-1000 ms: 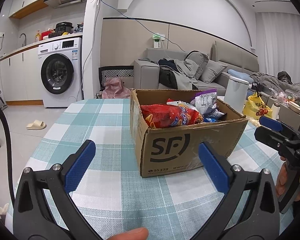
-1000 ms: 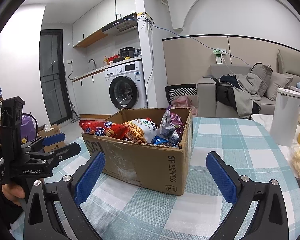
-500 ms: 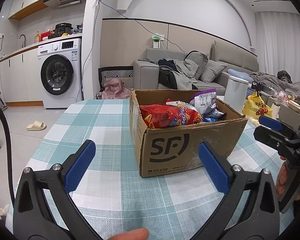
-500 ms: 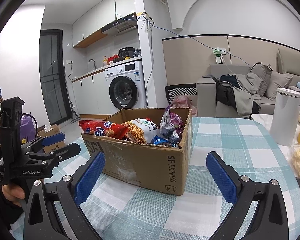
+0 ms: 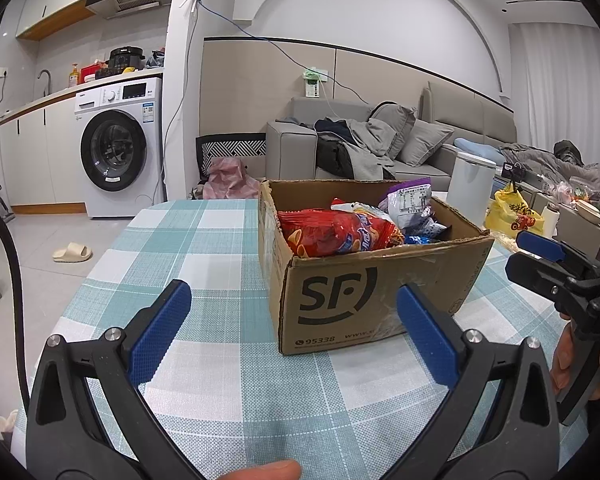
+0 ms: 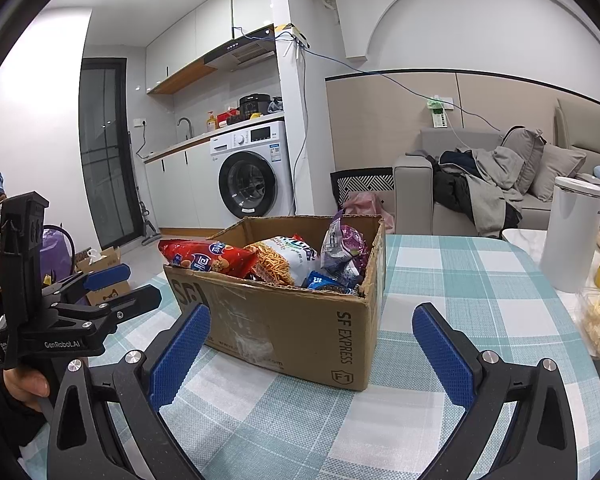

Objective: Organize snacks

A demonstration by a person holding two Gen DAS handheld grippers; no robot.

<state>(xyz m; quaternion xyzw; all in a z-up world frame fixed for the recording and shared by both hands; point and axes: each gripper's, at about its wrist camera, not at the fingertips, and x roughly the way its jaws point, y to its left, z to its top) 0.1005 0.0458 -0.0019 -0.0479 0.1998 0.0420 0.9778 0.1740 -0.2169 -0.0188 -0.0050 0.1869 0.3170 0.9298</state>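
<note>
Currently the left gripper [image 5: 292, 320] and the right gripper [image 6: 310, 344] are held with jaws spread wide and nothing between them, above the checked tablecloth [image 5: 204, 248]. Just ahead of both, an SF Express cardboard box [image 6: 300, 324] is seen, filled with a red chip bag [image 5: 332, 234], a noodle snack bag [image 6: 284, 260] and a purple packet [image 6: 342, 250].

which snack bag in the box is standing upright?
The purple bag, propped on end against the cardboard box wall at the corner. The red bag and orange noodle bag lie flat across the top.
</note>
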